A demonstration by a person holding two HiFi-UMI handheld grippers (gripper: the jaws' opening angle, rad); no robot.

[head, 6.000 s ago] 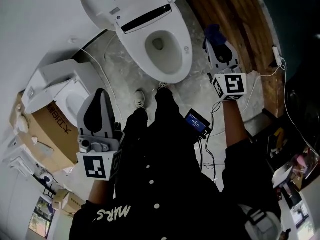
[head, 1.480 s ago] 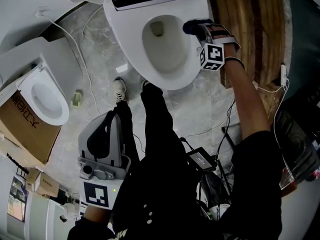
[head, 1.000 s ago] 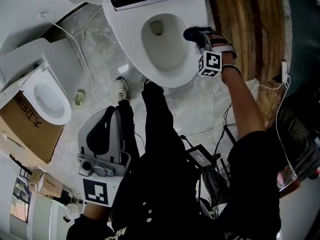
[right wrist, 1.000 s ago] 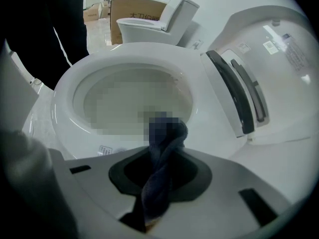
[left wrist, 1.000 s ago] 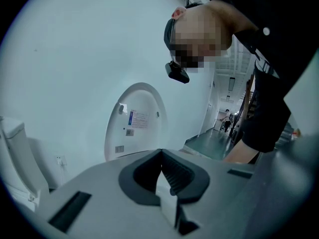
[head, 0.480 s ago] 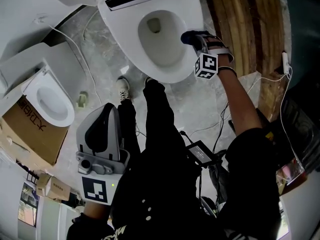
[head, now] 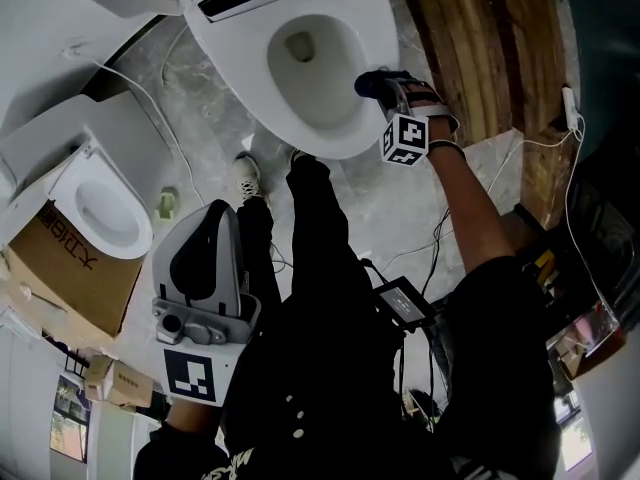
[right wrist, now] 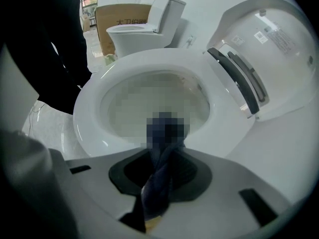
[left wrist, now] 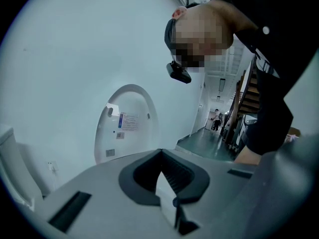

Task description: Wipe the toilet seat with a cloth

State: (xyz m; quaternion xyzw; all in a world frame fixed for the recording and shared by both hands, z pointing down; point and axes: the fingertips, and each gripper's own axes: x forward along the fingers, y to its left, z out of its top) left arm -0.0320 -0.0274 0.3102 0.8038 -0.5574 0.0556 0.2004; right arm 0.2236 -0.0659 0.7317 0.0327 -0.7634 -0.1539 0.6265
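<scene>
A white toilet stands at the top of the head view, and its seat (head: pixel 345 146) rings the bowl. My right gripper (head: pixel 380 85) reaches to the seat's right side, shut on a dark blue cloth (head: pixel 366 81) that lies against the rim. In the right gripper view the cloth (right wrist: pixel 155 185) hangs pinched between the jaws of that gripper (right wrist: pixel 162 156), just over the near part of the seat (right wrist: pixel 89 108). My left gripper (head: pixel 212 218) stays by the person's left leg, shut and empty. In its own view the left gripper (left wrist: pixel 167 180) points at a white wall.
The toilet lid (right wrist: pixel 269 49) stands raised behind the seat. A second toilet (head: pixel 105 203) and a cardboard box (head: pixel 60 268) sit at the left. Wooden planks (head: pixel 470 38) run along the right. A small screen device (head: pixel 400 300) and cables lie on the floor by the person's legs.
Six seconds ago my right gripper hung over the floor right of the toilet. It has since reached the seat's right side and slid the cloth toward the front. The left gripper has barely moved.
</scene>
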